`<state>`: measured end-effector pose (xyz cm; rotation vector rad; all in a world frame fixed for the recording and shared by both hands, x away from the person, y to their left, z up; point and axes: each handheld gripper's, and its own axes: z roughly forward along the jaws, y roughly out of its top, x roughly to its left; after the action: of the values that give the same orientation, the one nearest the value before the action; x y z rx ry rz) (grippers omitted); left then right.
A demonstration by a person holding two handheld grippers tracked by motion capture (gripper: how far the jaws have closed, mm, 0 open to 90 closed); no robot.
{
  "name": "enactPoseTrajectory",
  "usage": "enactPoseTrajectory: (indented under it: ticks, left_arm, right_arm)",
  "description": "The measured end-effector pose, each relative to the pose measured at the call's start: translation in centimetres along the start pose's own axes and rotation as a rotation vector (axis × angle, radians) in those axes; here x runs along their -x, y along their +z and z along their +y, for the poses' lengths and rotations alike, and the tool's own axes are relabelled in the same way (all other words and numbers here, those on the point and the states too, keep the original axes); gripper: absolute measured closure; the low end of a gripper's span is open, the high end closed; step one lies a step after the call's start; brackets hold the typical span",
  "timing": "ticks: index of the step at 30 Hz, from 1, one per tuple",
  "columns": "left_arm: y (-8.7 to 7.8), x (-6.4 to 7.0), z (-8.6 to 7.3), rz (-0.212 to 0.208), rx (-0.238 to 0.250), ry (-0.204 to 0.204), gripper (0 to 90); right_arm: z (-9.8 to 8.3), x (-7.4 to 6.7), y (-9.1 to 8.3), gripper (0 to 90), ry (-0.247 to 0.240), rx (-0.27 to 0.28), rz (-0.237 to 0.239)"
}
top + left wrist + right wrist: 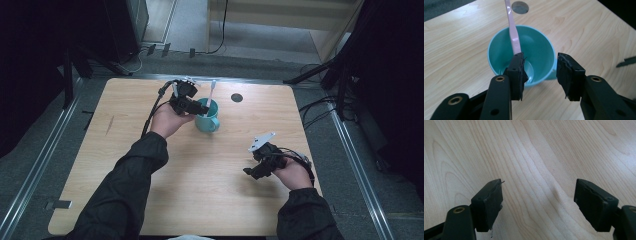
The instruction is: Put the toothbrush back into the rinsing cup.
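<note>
toothbrush (212,93) standing in mug (207,119), mug on table (200,190), behind centre

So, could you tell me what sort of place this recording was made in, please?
Probably a lab recording booth: a bare wooden table with metal rails, dark curtains, stand legs and loose cables on a grey floor.

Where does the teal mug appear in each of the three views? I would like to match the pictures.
High view: the teal mug stands on the far half of the table, left of centre, beside the left gripper.
Left gripper view: the teal mug sits at the centre, just beyond the jaws, with the pink toothbrush standing in it.
Right gripper view: the mug is not in this picture.
Shared landmark: the round hole in the tabletop.
</note>
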<state>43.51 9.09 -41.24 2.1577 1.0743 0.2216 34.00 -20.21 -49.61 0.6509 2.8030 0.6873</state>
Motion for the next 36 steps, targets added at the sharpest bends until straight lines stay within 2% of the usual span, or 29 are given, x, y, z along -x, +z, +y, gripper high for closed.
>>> enactPoseTrajectory:
  ticks: [3, 7, 13, 16, 29, 32, 36]
  left_arm:
    - [-0.8, 0.3, -0.2, -0.015, 0.000, 0.014, 54.2]
    - [-1.8, 0.5, -0.6, -0.051, -0.004, 0.009, 50.3]
    - [-2.7, 0.8, -1.9, -0.075, -0.011, 0.032, 44.4]
    - [-3.0, 0.8, -2.7, -0.094, -0.009, 0.012, 42.1]
    - [-4.0, 0.1, -6.6, -0.082, -0.035, 0.007, 39.9]
    - [-4.2, 0.0, -7.8, -0.076, -0.041, 0.016, 39.3]
    - [-4.4, -0.2, -8.9, -0.077, -0.042, 0.006, 38.8]
  right_arm:
    - [0.0, 0.0, 0.1, 23.4, -0.003, 0.000, 0.001]
    - [0.0, -0.1, 0.1, 23.4, -0.003, -0.004, 0.002]
    - [0.0, -0.1, 0.2, 23.4, -0.011, -0.011, 0.004]
    - [0.0, -0.1, 0.2, 23.4, -0.016, -0.010, 0.005]
    - [-0.1, -0.5, 0.2, 23.4, -0.022, -0.025, -0.002]
    - [-0.3, -0.6, 0.1, 23.3, -0.014, -0.024, -0.004]
    - [-0.4, -0.6, 0.1, 23.3, -0.004, -0.028, -0.004]
